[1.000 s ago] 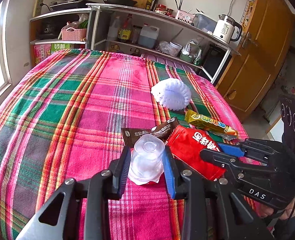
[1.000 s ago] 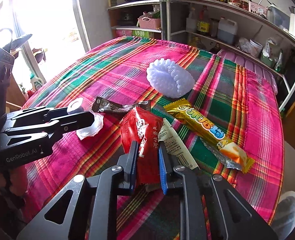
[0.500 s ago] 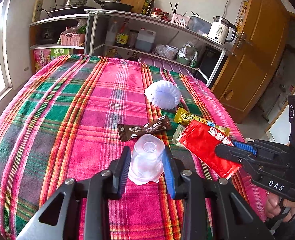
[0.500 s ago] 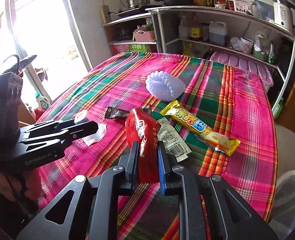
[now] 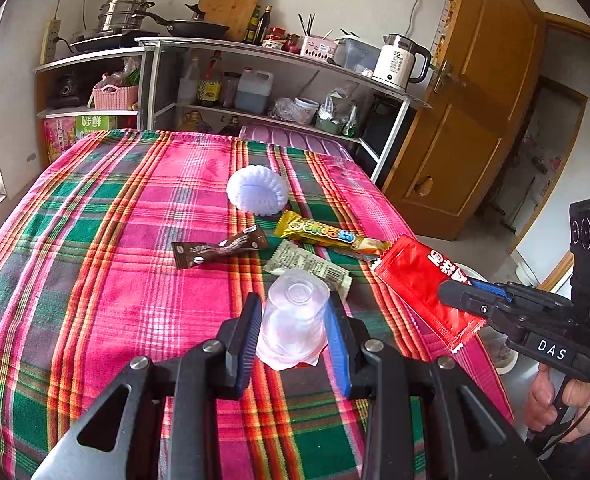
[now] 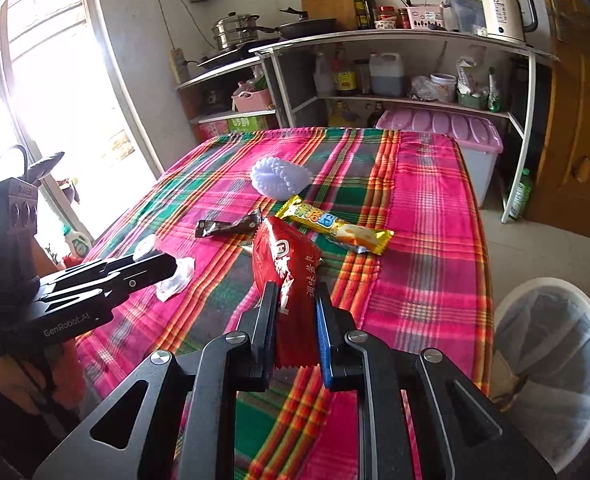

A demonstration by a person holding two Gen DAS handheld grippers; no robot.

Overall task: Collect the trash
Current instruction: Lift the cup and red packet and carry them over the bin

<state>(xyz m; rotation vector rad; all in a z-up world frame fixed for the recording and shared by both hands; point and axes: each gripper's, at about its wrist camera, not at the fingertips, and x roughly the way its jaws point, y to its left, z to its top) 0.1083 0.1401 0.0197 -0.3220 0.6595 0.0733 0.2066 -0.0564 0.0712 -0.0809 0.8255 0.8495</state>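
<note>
A table under a pink, green and grey plaid cloth [image 5: 95,248] fills both views, with kitchen shelving [image 5: 279,80] behind its far end. Off the table's right edge, down on the floor, stands a white bin [image 6: 551,356] lined with a translucent bag.

The right gripper [image 6: 295,316] is closed on a red snack packet [image 6: 285,264]. The packet's lower, crimped end sits pinched between the two fingers, and the rest of it juts forward and upward beyond the fingertips, raised clear of the cloth. From the left wrist camera the same packet hangs out past the table's right edge.

The left gripper [image 5: 295,320] is closed about a clear plastic cup [image 5: 293,316]. The cup lies between the fingers with its base pointing away from the camera and its crumpled rim nearest; both pads press its sides.

On the cloth ahead of the grippers lie a yellow candy-bar wrapper [image 5: 329,234], a brown coffee sachet [image 5: 219,246] to its left, and a pale green-and-white sachet [image 5: 307,266] just beyond the cup. Farther back, touching the yellow wrapper's far end, sits a white ridged foam fruit net [image 5: 257,190].
</note>
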